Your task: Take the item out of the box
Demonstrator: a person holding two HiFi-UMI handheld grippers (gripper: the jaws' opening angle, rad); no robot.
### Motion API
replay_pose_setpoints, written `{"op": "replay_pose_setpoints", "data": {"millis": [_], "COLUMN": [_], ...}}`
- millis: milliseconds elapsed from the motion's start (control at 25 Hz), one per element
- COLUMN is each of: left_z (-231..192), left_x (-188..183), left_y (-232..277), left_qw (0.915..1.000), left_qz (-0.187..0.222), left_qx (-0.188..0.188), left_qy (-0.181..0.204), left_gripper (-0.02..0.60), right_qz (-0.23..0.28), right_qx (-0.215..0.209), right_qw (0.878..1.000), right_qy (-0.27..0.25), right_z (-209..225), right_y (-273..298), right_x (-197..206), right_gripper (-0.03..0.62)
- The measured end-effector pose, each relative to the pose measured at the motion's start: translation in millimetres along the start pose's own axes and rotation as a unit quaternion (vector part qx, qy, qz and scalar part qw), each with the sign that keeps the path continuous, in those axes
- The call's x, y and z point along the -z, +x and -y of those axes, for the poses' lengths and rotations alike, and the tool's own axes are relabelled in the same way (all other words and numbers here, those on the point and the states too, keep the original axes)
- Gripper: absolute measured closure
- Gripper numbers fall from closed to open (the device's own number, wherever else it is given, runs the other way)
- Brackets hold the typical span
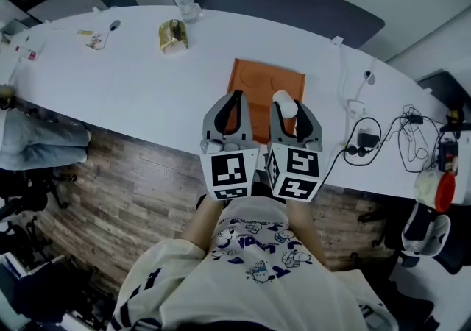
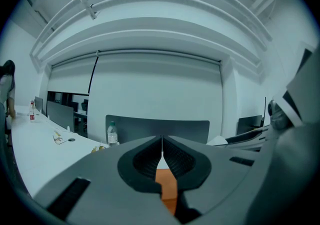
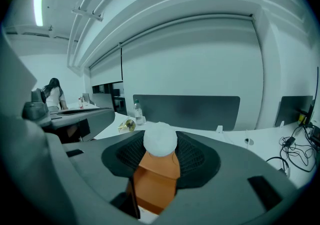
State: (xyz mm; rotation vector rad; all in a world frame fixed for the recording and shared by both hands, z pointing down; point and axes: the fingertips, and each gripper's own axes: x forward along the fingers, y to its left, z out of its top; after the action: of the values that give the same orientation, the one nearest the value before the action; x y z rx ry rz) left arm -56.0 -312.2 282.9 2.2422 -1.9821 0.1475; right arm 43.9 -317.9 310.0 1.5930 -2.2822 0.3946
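Pressed together at their tips with nothing between them, the jaws of the left gripper (image 2: 161, 142) hang idle at the near edge of the white table (image 1: 132, 79), just left of the orange box (image 1: 254, 79), which shows only as a sliver under them in the left gripper view. My guess is that this hand is kept close so it can steady the box if it slides. Far off on the table's left lie a yellowish snack bag (image 1: 172, 35) and, beyond it at the far edge, a water bottle (image 1: 184, 0), both well apart from the work and likely nothing to do with it. Moving right, the box lies flat and near the person, orange side up. The right gripper (image 1: 287, 105) is over its near right part, jaws spread wide and pinching the white round item (image 3: 160, 140) by its sides, right at the fingertips. From the right gripper view the item sits above the orange surface, so the lift looks under way, though I cannot tell whether its underside is fully clear. A grip that far out on a round thing could let it roll free. Further right, black cables (image 1: 408, 134) trail over the table, leaving bare table between for setting the item down.
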Motion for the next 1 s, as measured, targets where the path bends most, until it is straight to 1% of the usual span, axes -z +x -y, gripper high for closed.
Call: {"op": "replay_pose_setpoints", "data": {"millis": [560,1000], "left_z": [-2.9,-0.4], "left_x": [-3.5,-3.0], "left_y": [0.4,-1.5], "left_qw": [1.0000,1.0000], "left_qz": [0.001,0.001], "left_qx": [-0.003,0.004], "left_qy": [-0.001,0.000], "left_gripper": [0.560,0.560], "right_qz": [0.003,0.004], "right_qx": [-0.003,-0.004], "right_qw": [1.000,1.000], "right_qy": [0.000,-0.002], "right_z": [-1.4,-5.2], "right_y": [0.0,-1.1], "right_x": [-3.3,-3.6], "right_gripper": [0.401,0.401]}}
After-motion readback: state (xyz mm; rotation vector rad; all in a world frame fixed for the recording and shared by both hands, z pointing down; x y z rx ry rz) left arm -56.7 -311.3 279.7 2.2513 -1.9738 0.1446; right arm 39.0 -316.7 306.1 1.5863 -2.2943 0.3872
